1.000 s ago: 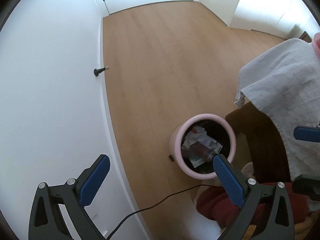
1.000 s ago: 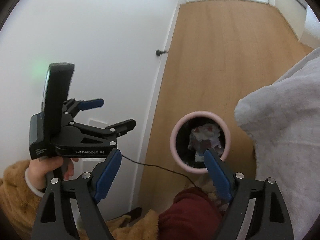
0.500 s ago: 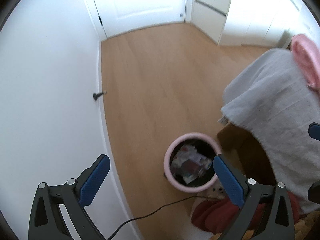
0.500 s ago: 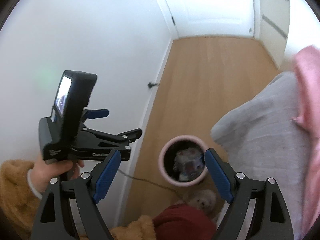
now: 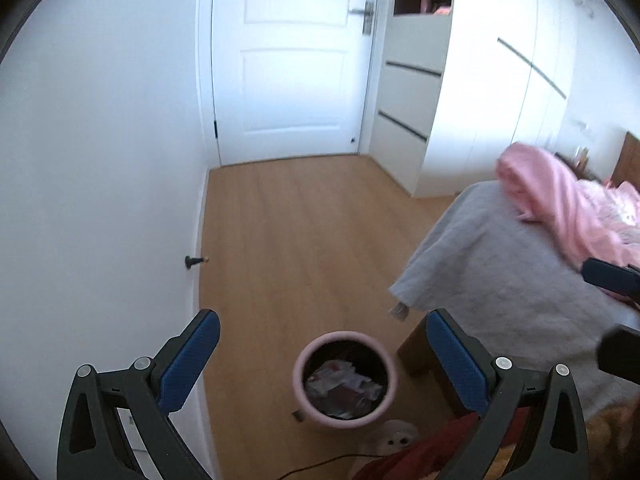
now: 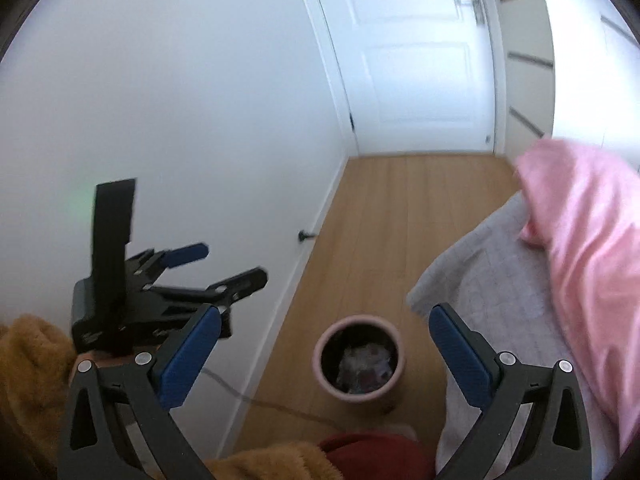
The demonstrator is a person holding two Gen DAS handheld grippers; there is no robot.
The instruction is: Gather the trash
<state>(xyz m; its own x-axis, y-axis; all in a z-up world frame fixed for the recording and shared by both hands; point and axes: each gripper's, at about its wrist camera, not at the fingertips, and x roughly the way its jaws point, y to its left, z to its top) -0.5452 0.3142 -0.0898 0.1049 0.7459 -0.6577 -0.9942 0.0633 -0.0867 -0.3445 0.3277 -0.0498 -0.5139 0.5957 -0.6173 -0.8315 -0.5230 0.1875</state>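
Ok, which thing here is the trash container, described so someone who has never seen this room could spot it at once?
Start at the white wall on the left and follow the light wooden floor toward the grey-covered bed. Beside the bed's near corner stands a round pink-rimmed waste bin. It is the only open cylinder there, dark inside and holding crumpled wrappers.

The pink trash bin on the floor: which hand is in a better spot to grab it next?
Probably the left. Both grippers are open and empty above the pink trash bin, but the left gripper frames it squarely, while the right gripper has the bed's grey cover crowding its side.
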